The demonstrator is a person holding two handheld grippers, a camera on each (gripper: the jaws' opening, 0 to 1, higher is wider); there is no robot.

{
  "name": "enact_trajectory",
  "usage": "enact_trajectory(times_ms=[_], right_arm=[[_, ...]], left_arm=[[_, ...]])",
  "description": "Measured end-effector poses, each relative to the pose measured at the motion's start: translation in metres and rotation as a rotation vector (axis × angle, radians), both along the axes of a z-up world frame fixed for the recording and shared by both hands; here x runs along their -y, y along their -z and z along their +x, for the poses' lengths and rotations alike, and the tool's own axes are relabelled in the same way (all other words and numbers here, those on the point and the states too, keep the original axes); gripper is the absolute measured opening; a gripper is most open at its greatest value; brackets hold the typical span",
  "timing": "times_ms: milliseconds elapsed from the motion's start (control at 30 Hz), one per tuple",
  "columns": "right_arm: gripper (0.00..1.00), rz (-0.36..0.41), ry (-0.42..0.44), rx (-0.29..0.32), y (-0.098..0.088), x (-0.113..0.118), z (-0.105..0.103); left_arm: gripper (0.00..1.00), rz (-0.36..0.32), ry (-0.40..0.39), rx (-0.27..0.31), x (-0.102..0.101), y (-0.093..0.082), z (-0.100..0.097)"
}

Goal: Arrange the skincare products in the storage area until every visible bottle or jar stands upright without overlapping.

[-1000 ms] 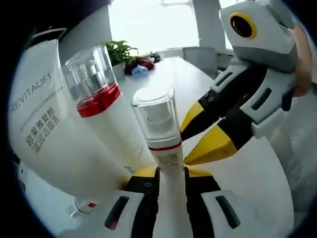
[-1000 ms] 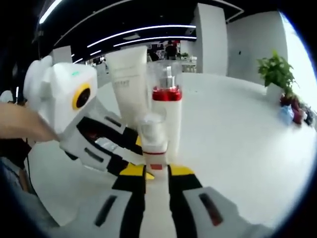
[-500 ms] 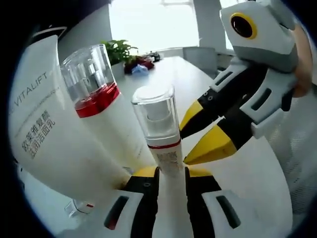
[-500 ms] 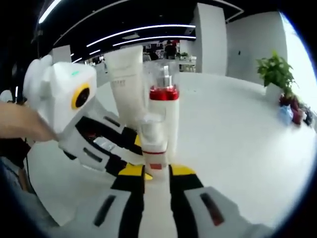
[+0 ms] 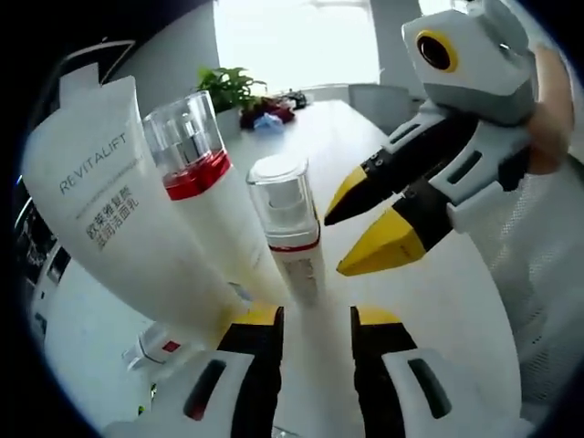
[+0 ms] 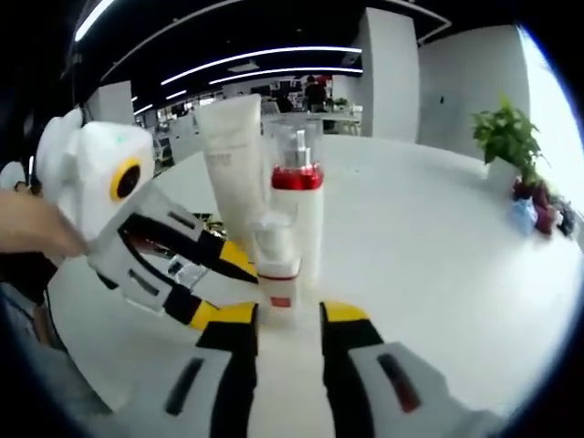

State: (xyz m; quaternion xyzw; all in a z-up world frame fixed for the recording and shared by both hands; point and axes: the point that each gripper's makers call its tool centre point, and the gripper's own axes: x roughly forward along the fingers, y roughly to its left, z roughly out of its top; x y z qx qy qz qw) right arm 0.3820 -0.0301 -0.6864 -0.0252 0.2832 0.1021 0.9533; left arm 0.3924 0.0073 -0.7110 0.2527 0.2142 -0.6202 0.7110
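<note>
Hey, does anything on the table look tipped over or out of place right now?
Yes. A small red-labelled bottle lies on its side on the white table, beside the upright REVITALIFT tube. The red-banded pump bottle and the small clear-capped bottle stand upright.

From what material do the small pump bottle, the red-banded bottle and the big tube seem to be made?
Small pump bottle: likely plastic; its clear glossy cap shows the pump inside, and its body is opaque white.
Red-banded bottle: clear hard cap, shiny red collar, glossy white body, plastic or perhaps glass.
Big tube: matte white, probably soft plastic, with printed lettering.
</note>
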Motion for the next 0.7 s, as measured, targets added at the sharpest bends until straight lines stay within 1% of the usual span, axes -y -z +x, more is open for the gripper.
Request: enact_trajectory(times_ms=[200, 267, 367, 500, 633, 700], right_arm=[[0.36, 0.007, -0.037, -0.007, -0.003, -0.004, -0.006], [0.4, 0.022, -0.063, -0.028, 0.0, -0.008, -0.01], [0.46, 0.02, -0.095, -0.047, 0.002, -0.011, -0.016], [0.52, 0.028, -0.133, -0.058, 0.0, -0.014, -0.023], [0.57, 0.04, -0.172, -0.064, -0.004, -0.016, -0.03], [0.6, 0.041, -0.184, -0.065, -0.006, -0.015, -0.034]], left_arm=[[0.34, 0.002, -0.076, -0.015, -0.015, -0.005, -0.004], [0.37, 0.004, -0.102, -0.018, -0.021, -0.007, -0.007], [0.4, 0.003, -0.139, -0.025, -0.029, -0.01, -0.011], [0.46, -0.018, -0.218, -0.055, -0.041, -0.015, -0.017], [0.51, -0.003, -0.284, -0.086, -0.055, -0.014, -0.025], [0.54, -0.018, -0.318, -0.1, -0.063, -0.016, -0.031]])
